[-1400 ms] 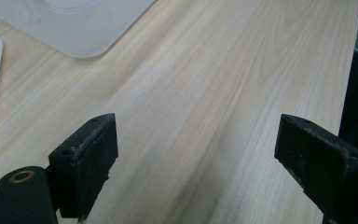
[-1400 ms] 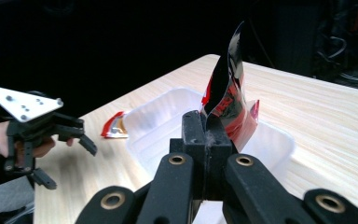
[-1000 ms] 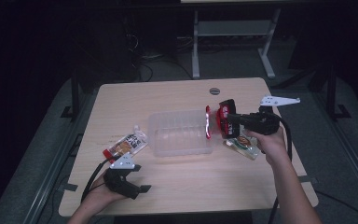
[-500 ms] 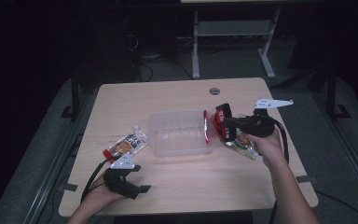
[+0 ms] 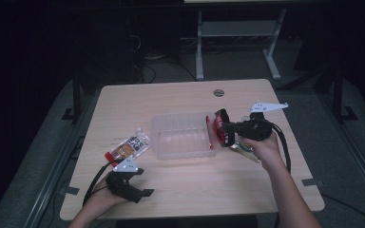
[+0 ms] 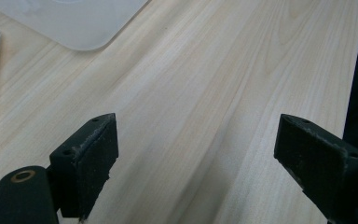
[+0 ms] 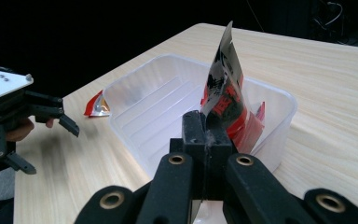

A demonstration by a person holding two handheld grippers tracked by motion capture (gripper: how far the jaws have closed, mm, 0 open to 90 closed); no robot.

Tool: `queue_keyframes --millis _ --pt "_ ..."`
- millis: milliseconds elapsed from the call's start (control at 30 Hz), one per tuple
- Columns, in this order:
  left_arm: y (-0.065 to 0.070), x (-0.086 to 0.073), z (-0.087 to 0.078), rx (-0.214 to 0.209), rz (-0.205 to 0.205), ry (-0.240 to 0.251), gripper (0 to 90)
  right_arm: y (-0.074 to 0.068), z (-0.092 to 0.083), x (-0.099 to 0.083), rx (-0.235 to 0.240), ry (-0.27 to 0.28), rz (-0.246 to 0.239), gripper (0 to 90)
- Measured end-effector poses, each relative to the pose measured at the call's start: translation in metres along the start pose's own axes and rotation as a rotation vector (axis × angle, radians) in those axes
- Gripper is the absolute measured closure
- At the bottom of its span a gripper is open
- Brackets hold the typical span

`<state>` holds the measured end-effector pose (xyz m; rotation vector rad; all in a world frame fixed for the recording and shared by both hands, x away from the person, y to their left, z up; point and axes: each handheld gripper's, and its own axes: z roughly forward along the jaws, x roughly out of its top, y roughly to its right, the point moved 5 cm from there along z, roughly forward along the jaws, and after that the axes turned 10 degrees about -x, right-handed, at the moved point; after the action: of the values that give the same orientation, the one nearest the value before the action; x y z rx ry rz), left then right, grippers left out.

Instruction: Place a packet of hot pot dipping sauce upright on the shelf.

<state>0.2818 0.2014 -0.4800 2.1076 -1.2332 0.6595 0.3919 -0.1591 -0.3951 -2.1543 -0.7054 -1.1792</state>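
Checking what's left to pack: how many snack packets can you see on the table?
3: a red packet in the right claw over the clear tub, one left of the tub, one under the right hand.

The crinkled foil snack packet (image 7: 223, 100) is red and black with white letters and a silver edge. The clear plastic rectangular tub (image 5: 180, 135) is colourless and a little milky, with faint ribs on its floor. The second flat snack packet (image 5: 128, 148) shows orange-brown, white and a red end. The wooden worktop (image 5: 171, 97) is pale beige with fine grain lines. Both tools (image 7: 204, 135) (image 5: 140, 190) are black.
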Motion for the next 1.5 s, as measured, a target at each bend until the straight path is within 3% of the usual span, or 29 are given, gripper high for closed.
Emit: queue_keyframes --millis 633,833,933,967,1000,1033,1067,1100,1133,1167,1200,1400,1500 --pt "0.001 -0.001 0.001 -0.006 -0.001 -0.005 13.1 0.003 0.017 -0.008 -0.033 -0.031 0.006 88.4" --pt "0.0 -0.001 0.002 -0.005 0.001 -0.006 13.1 0.004 0.015 -0.007 -0.031 -0.022 0.016 81.0" --pt "0.0 -0.001 0.002 -0.006 0.002 -0.012 13.1 0.005 0.015 -0.007 -0.024 -0.019 0.022 70.0" --pt "0.0 -0.001 0.002 -0.006 0.002 -0.012 13.1 0.005 0.015 -0.007 -0.024 -0.019 0.022 70.0" --pt "0.0 -0.001 0.002 -0.006 0.002 -0.011 13.1 0.004 0.015 -0.007 -0.028 -0.019 0.019 58.9" --pt "0.0 -0.001 0.002 -0.006 0.002 -0.011 13.1 0.004 0.015 -0.007 -0.028 -0.019 0.019 58.9" --pt "0.0 -0.001 0.002 -0.005 0.002 -0.011 13.1 0.005 0.016 -0.007 -0.039 -0.025 0.02 49.4" --pt "0.0 -0.001 0.002 -0.005 0.002 -0.011 13.1 0.005 0.016 -0.007 -0.039 -0.025 0.02 49.4" --pt "0.0 -0.001 0.002 -0.004 0.001 -0.01 13.1 0.006 0.017 -0.008 -0.069 -0.037 0.017 41.3" --pt "0.0 -0.001 0.002 -0.004 0.001 -0.01 13.1 0.006 0.017 -0.008 -0.069 -0.037 0.017 41.3" --pt "0.0 -0.001 0.002 -0.005 0.002 -0.008 13.1 0.006 0.017 -0.008 -0.076 -0.048 0.021 34.1" --pt "0.0 -0.002 0.001 -0.005 -0.005 -0.007 13.1 0.006 0.012 -0.012 -0.107 -0.087 0.016 19.5" --pt "-0.001 -0.002 0.0 -0.002 0.005 -0.011 13.1 0.006 0.01 -0.014 -0.112 -0.087 0.0 19.0"
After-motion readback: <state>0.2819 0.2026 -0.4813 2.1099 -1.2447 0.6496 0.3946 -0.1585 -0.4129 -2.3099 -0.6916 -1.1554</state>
